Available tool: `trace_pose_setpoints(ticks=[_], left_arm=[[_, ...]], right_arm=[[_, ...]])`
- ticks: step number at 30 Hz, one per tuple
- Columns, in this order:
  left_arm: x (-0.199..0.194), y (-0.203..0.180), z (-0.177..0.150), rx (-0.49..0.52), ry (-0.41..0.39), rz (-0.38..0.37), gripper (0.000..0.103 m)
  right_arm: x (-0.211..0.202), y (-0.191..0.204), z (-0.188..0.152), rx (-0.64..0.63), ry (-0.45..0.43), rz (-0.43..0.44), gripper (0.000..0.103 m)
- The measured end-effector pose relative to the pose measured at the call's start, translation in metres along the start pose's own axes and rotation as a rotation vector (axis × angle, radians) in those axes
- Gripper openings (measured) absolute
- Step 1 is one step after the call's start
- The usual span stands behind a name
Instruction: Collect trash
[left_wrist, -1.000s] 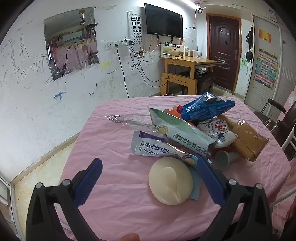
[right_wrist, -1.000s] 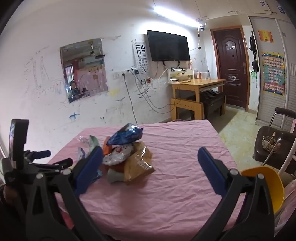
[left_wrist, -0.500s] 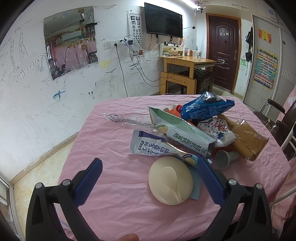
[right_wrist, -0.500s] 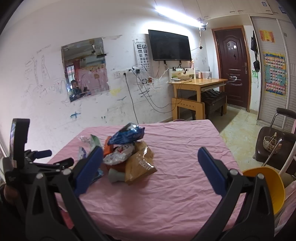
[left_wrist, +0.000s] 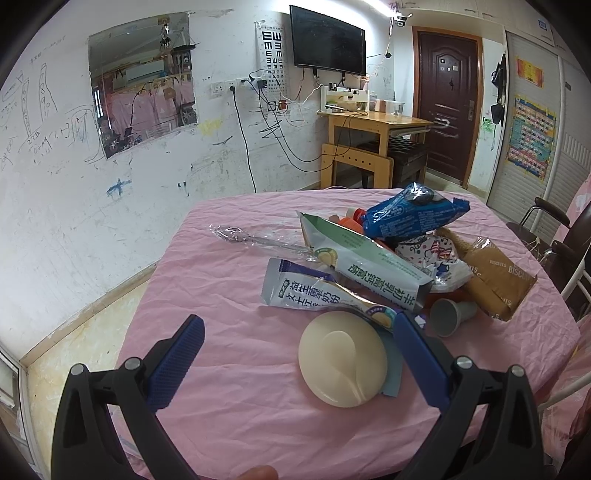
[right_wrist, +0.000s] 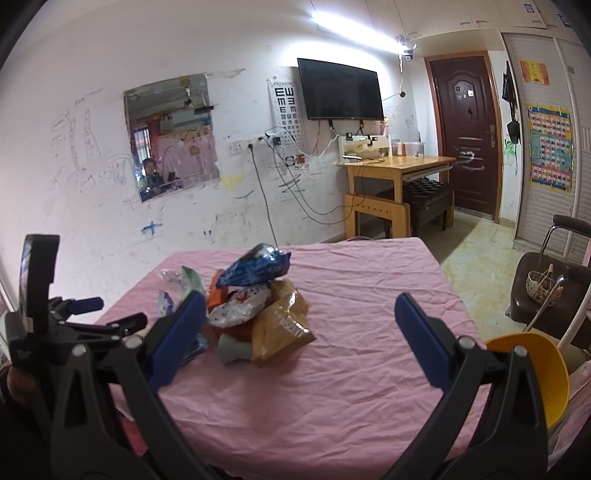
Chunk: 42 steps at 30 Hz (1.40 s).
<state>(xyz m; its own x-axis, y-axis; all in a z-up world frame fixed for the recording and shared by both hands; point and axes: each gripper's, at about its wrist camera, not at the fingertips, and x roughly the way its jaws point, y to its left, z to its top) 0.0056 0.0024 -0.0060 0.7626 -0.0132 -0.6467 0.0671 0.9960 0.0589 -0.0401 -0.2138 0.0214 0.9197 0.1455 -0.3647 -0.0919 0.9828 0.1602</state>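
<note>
Left gripper (left_wrist: 295, 350) hovers with blue jaws spread wide, as does the right gripper (right_wrist: 299, 334), likely lining up on the cream round plastic lid (left_wrist: 341, 363) at five o'clock of the heaped snack wrappers (left_wrist: 388, 254) on the pink tablecloth (left_wrist: 229, 288).

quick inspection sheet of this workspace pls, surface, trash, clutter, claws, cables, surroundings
surface: table under a wrinkled pink cloth.
job's things: trash heaped together: blue snack bag on top, green-and-white pouch, milk powder sachet, brown biscuit wrapper, grey paper cup on its side, clear wrapper lying apart. Cream round lid nearest.
clutter: yellow bin at the table's right edge.
claws: left claw open, empty, above the cloth; right claw open, empty.
cables: black cords hang down the wall.
surroundings: scribbled wall, mirror, TV, wooden desk, door.
</note>
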Motion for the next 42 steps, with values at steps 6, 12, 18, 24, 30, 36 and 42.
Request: trace_pose_setpoints(ticks=[6, 12, 18, 24, 30, 36, 42], left_arm=[[0.0003, -0.0001, -0.0002, 0.000, 0.001, -0.001, 0.097], [0.0005, -0.0001, -0.0003, -0.002, 0.001, 0.000, 0.097], [0.0003, 0.0012, -0.0013, -0.003, 0.001, 0.000, 0.097], [0.0005, 0.0010, -0.0014, -0.003, 0.002, 0.000, 0.097], [0.0012, 0.0010, -0.0028, -0.003, 0.002, 0.000, 0.097], [0.0013, 0.0008, -0.0033, -0.004, 0.004, -0.002, 0.097], [0.0004, 0.0011, -0.0041, -0.006, 0.006, -0.001, 0.097]], right_arm=[[0.0007, 0.0032, -0.0008, -0.007, -0.002, 0.005, 0.099], [0.0001, 0.0012, -0.0011, -0.002, 0.001, 0.009, 0.099], [0.0001, 0.0007, -0.0004, -0.001, 0.001, 0.010, 0.099], [0.0003, 0.0008, -0.0003, -0.003, 0.001, 0.009, 0.099], [0.0004, 0.0012, -0.0002, -0.004, 0.002, 0.010, 0.099], [0.0003, 0.0008, -0.0003, -0.002, 0.004, 0.012, 0.099], [0.0000, 0.0008, -0.0002, -0.002, 0.003, 0.012, 0.099]])
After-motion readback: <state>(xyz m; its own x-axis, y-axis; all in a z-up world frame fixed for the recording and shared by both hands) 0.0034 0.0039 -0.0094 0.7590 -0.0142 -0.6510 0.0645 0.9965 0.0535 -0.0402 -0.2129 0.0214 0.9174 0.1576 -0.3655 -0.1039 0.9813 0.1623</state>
